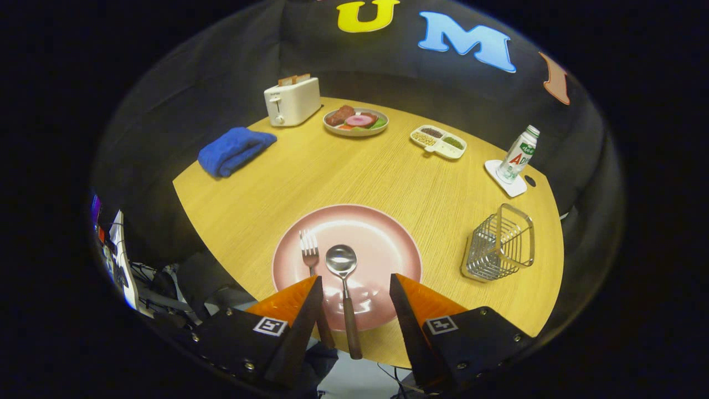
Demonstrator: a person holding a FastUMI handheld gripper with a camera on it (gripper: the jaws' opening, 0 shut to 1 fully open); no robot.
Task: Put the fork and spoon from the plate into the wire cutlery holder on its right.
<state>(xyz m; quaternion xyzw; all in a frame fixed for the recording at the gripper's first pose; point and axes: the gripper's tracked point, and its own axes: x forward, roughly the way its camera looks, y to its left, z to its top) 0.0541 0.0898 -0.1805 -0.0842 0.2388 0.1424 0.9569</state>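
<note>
The tool hangs over the near rim of the pink plate with its fingers spread apart and nothing gripped, the spoon lying in the gap between them, seemingly lined up for a pick. The fork rests just left of the spoon, its handle running under the left finger. Both handles reach past the plate's near edge, easy to take. The wire cutlery holder stands upright on the surface to the plate's right, well apart from it.

The claw has two wedge-shaped fingers on black screwed mounts bearing square black-and-white markers.
</note>
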